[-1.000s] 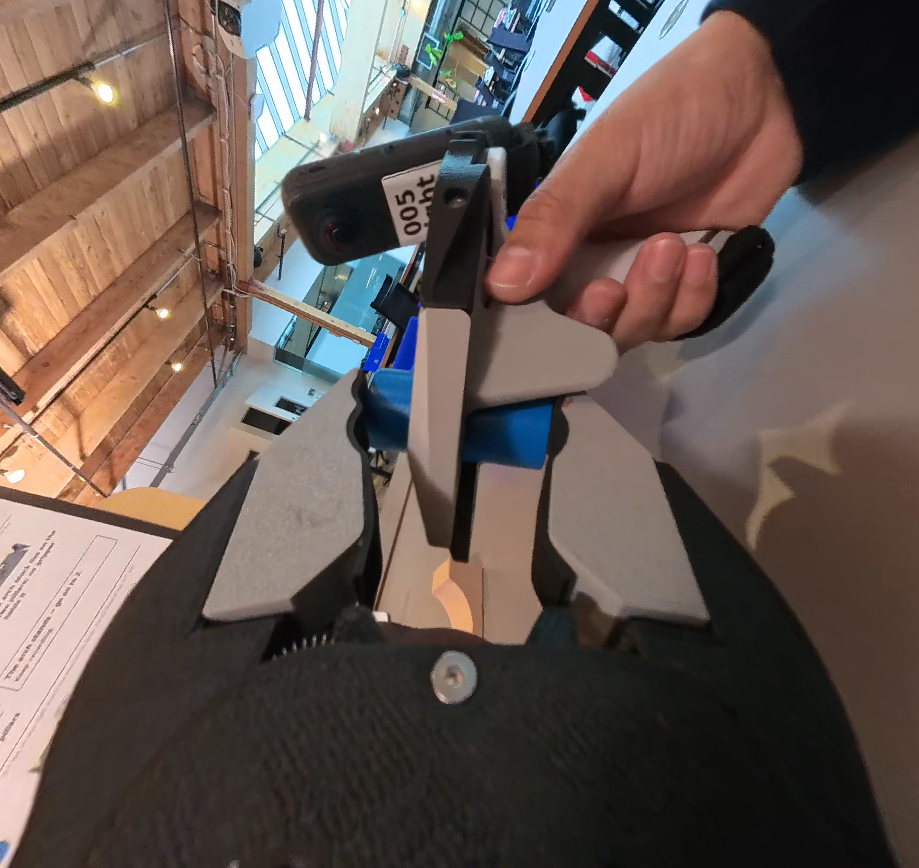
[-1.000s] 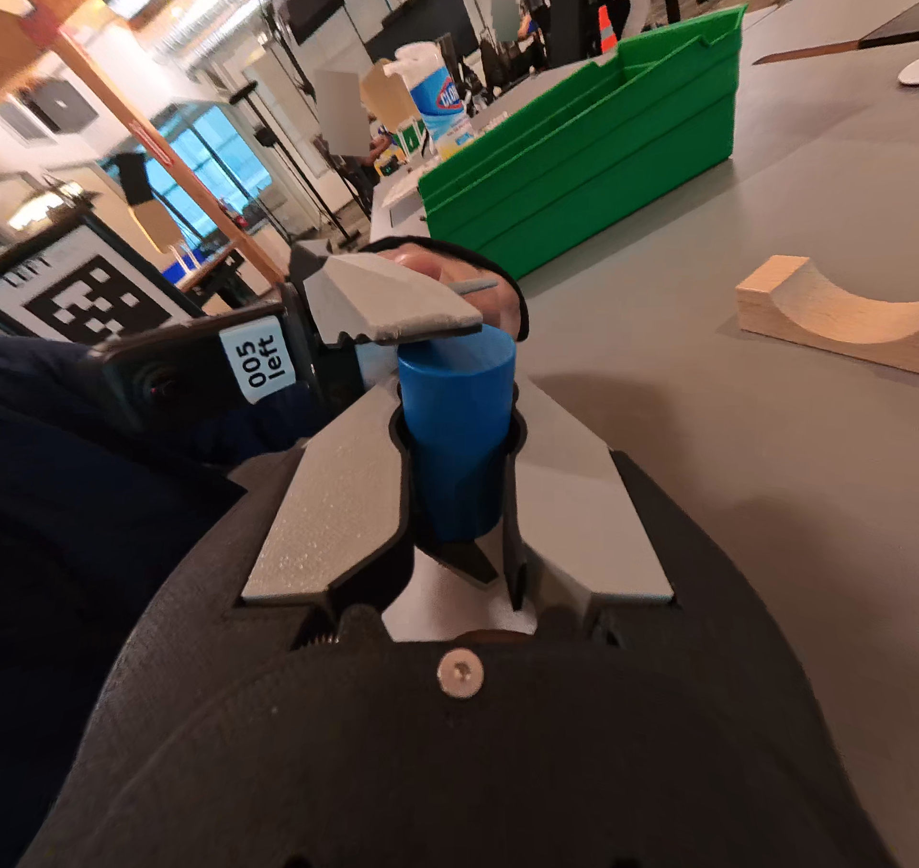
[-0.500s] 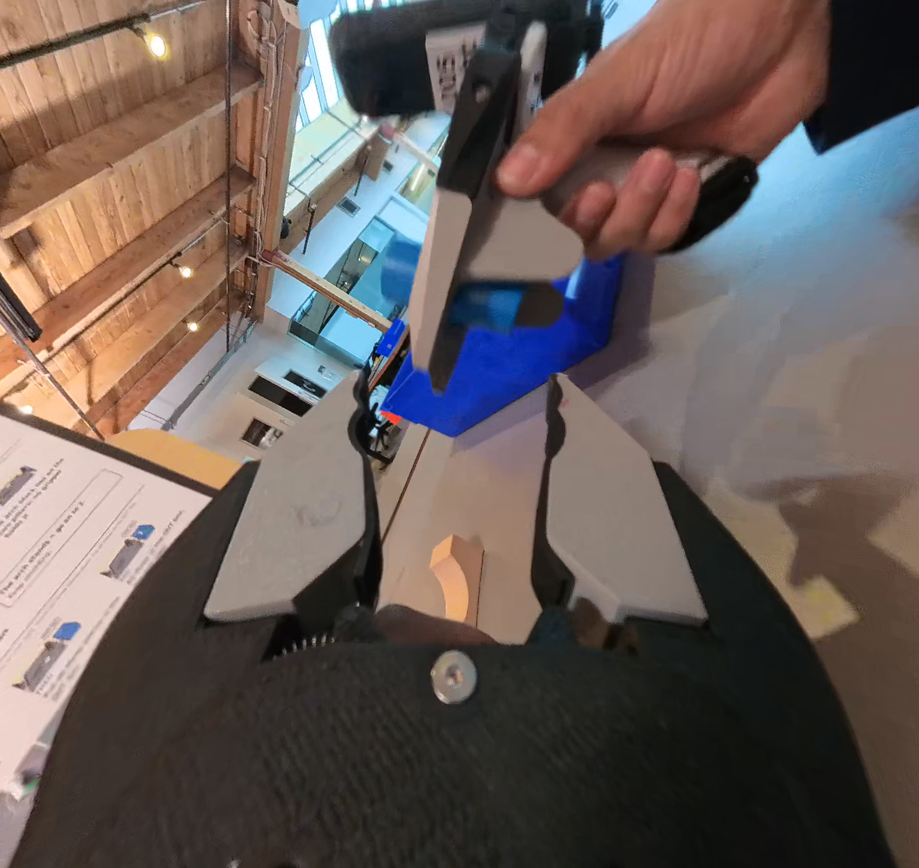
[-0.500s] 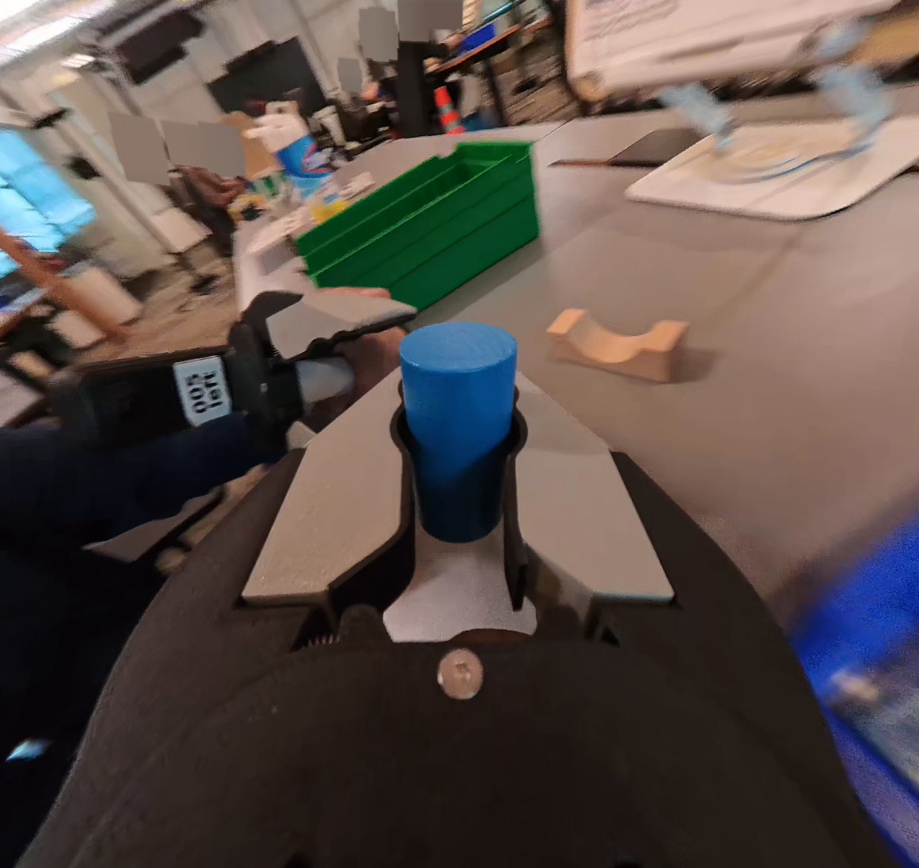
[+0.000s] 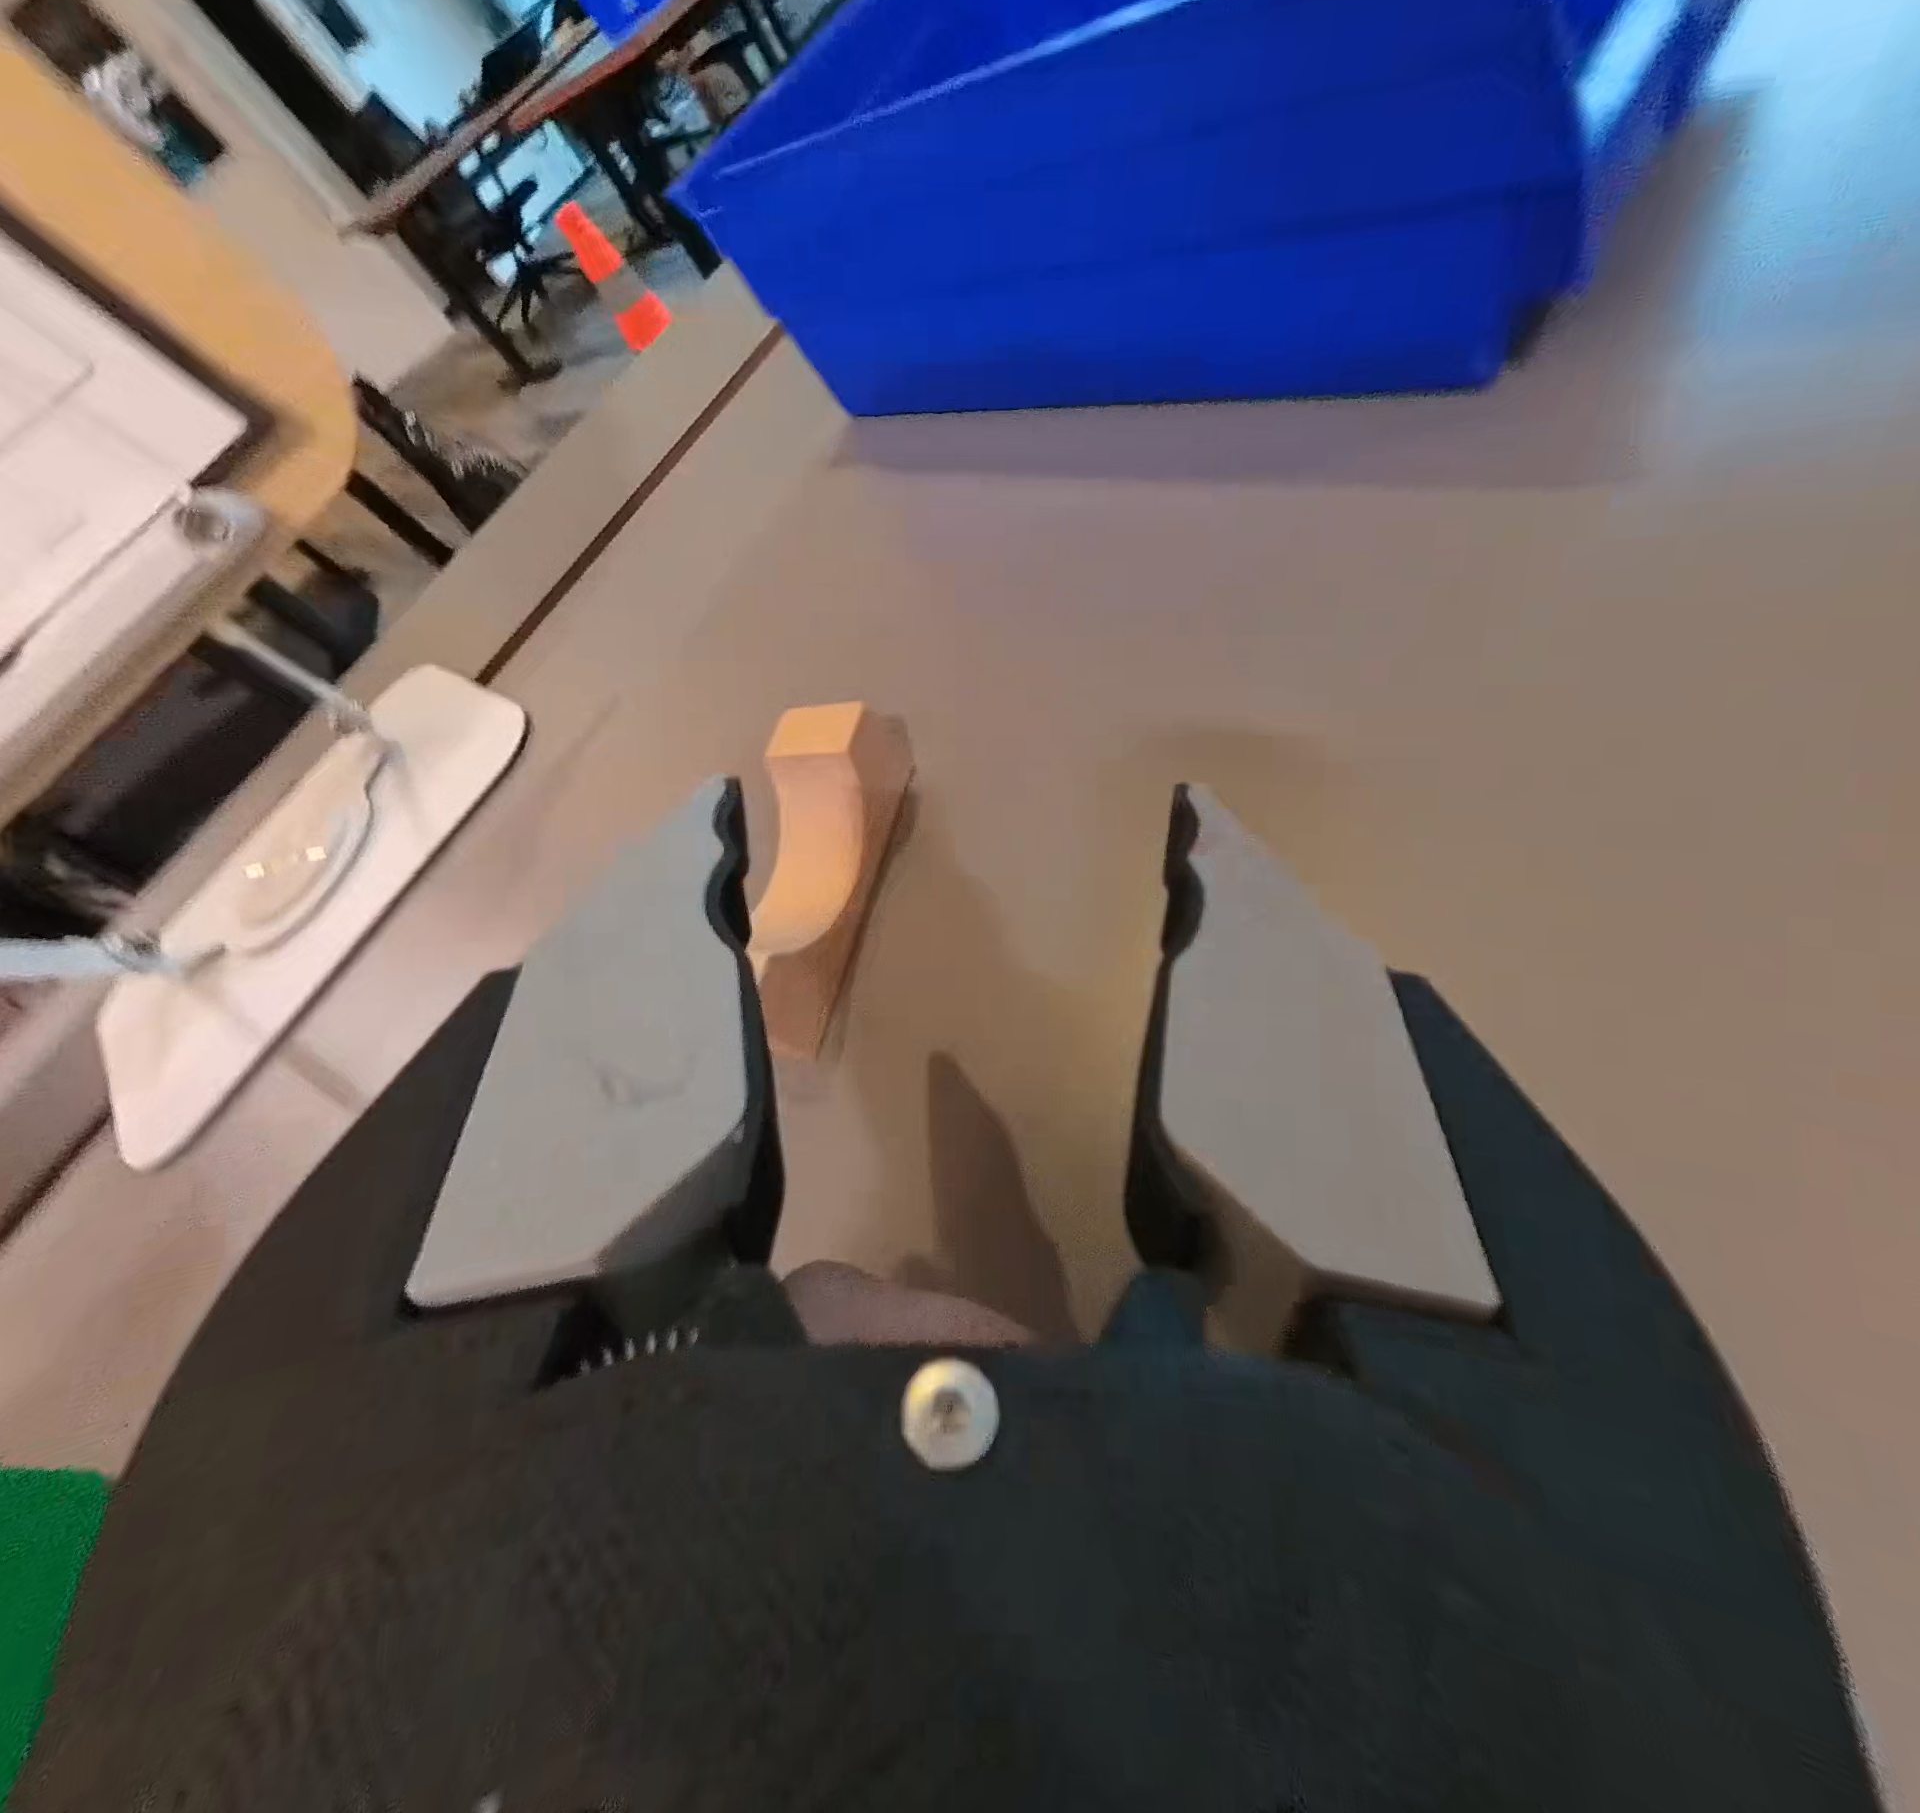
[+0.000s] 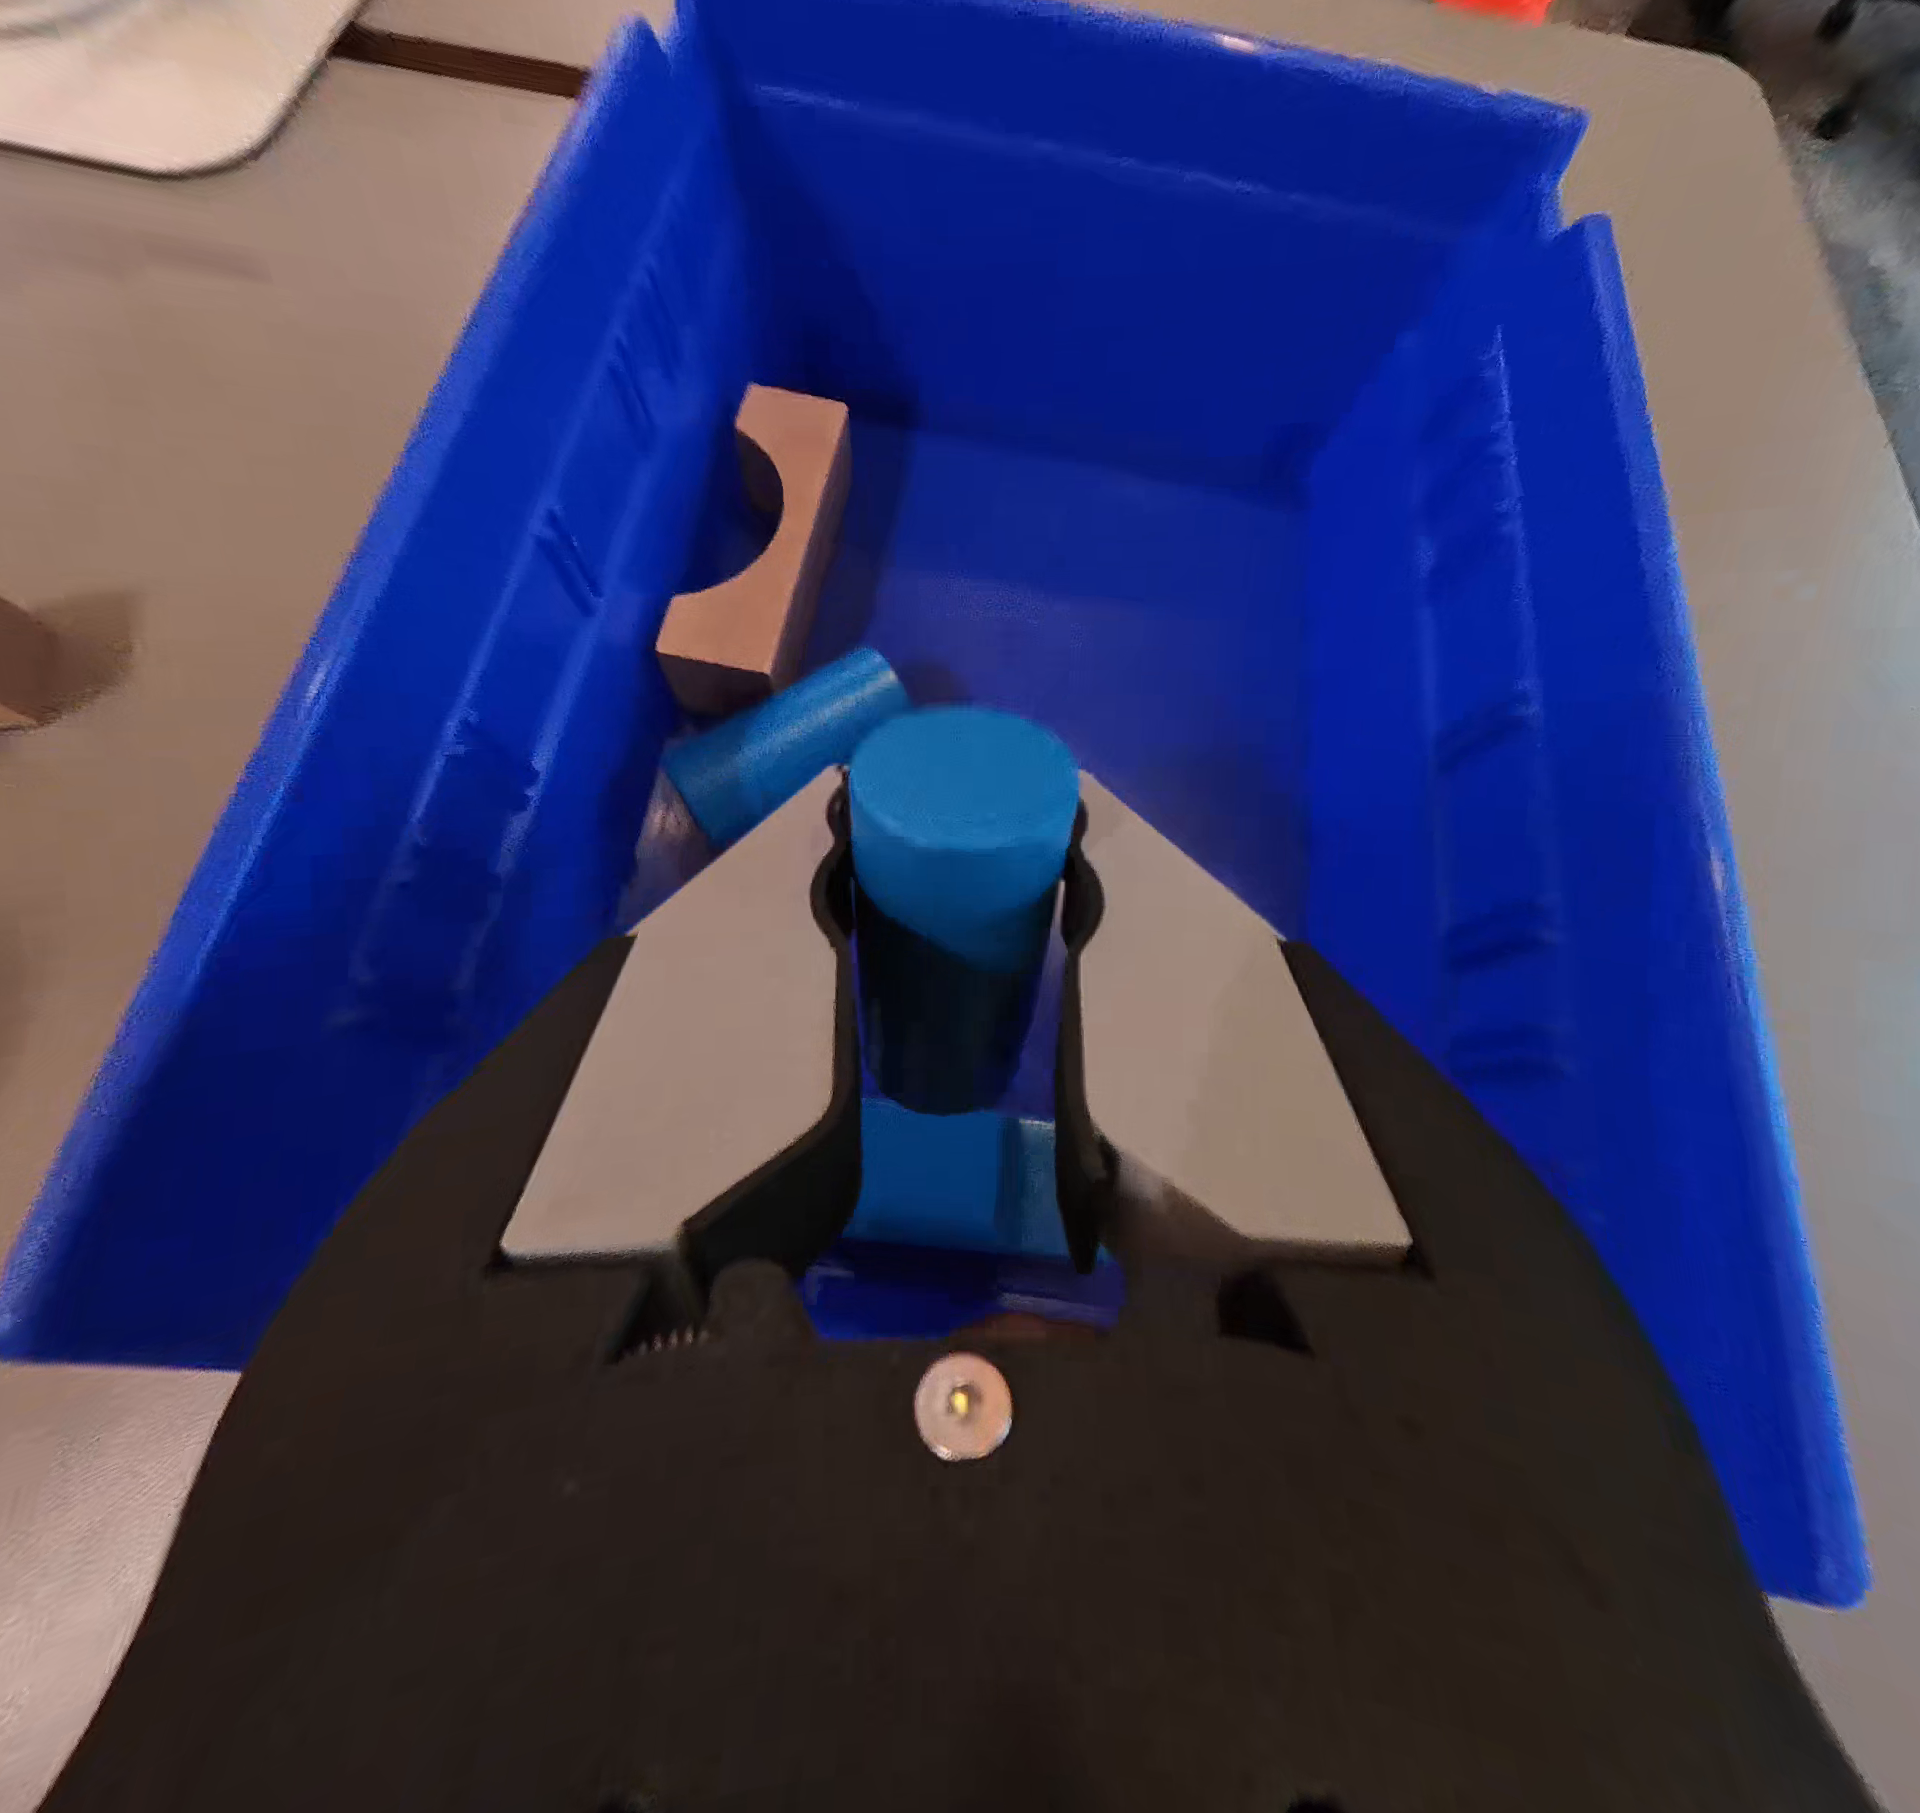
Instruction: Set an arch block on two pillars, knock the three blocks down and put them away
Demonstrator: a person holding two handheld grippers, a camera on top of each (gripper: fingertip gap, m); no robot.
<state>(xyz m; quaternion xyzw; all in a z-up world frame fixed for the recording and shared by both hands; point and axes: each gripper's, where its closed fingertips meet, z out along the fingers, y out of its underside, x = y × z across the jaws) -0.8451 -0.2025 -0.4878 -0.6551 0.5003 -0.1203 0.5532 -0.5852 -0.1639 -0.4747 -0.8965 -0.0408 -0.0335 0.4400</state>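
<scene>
My right gripper [image 6: 961,870] is clenched on a blue cylinder [image 6: 961,818], both pads pressed to its round sides, its flat end facing the camera and its long axis running along my fingers; from those tips outward and downward lies the open blue bin [image 6: 1039,236], so the pillar hangs over the bin's floor with nothing between it and the bottom; just beyond my left fingertip a second blue cylinder [image 6: 779,740] lies on its side in the bin, slanted toward the left wall, and past it a wooden arch block [image 6: 764,558] leans against that wall, its hollow turned left; I judge the drop should fall to the right of those two, where the floor looks bare.

My left gripper [image 5: 956,828] is released, jaws wide and holding nothing; from it outward, another wooden arch [image 5: 831,849] lies on the grey table [image 5: 1351,672], close by my left finger [image 5: 644,932] and apart from the right one, its long axis running away from me, nearly parallel with my fingers, its hollow turned left; whether the finger touches it I cannot tell; farther off stands the bin, up and to the right; I judge my left hand the nearer for that arch, and it needs to shift left to centre it.
</scene>
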